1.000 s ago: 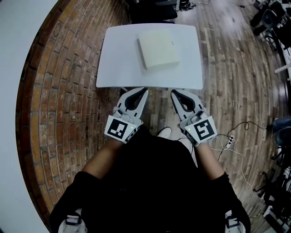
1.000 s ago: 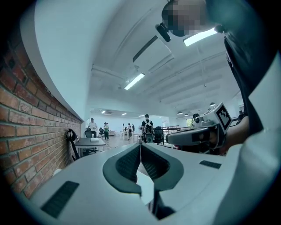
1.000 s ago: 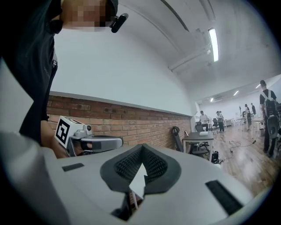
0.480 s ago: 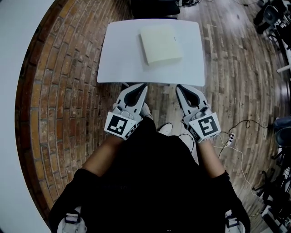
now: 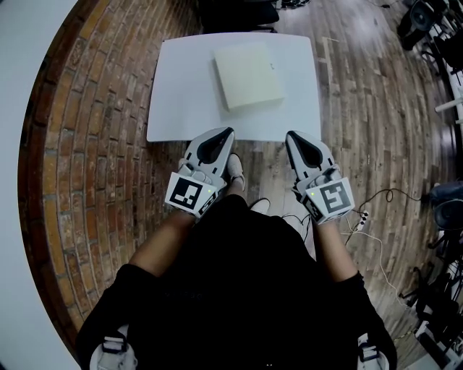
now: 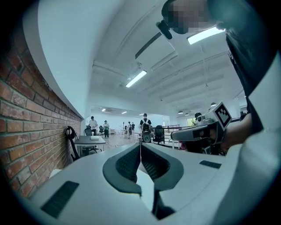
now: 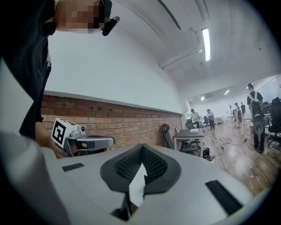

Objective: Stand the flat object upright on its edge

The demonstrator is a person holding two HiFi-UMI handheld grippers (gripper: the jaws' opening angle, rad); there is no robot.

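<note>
A flat pale cream square object lies face down on the small white table, toward its far right. My left gripper hangs just short of the table's near edge, jaws shut and empty. My right gripper is level with it to the right, also shut with nothing held. In the left gripper view my left gripper points into the room, with the right gripper beside it. In the right gripper view my right gripper has tips together and the left gripper shows at left.
Brick floor lies left of the table and wood planks to the right, with a white cable and power strip by my right side. A dark chair stands beyond the table. Desks, chairs and several people stand far off in the room.
Both grippers have moved forward a little toward the table's near edge, still shut. The view has shifted slightly; the flat object has not moved on the table.
</note>
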